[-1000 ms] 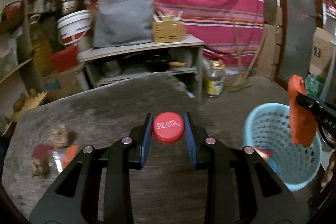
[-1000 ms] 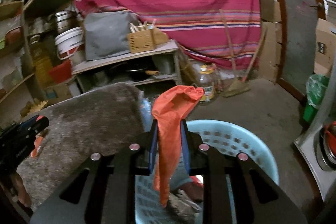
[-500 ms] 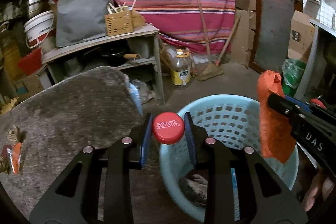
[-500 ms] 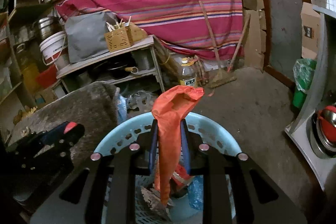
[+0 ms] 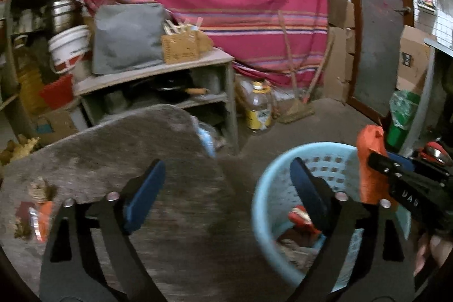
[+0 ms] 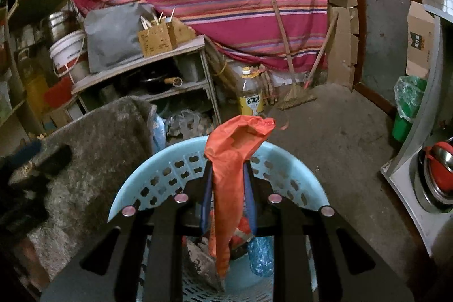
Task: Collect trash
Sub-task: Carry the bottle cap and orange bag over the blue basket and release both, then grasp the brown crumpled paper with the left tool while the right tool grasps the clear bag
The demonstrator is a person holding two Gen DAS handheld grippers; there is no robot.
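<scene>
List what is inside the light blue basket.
In the basket: a red wrapper, a blue crumpled bag, brownish scraps. The right gripper and its orange bag hide the rest.

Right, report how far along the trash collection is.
Done: the round light-blue plastic basket already holds scraps. In hand: the right gripper, above the basket, pinches a crumpled orange plastic bag, its jaws opening; the left gripper is opening with nothing between its jaws. Left: small wrappers and scraps lie on the grey stone slab.
</scene>
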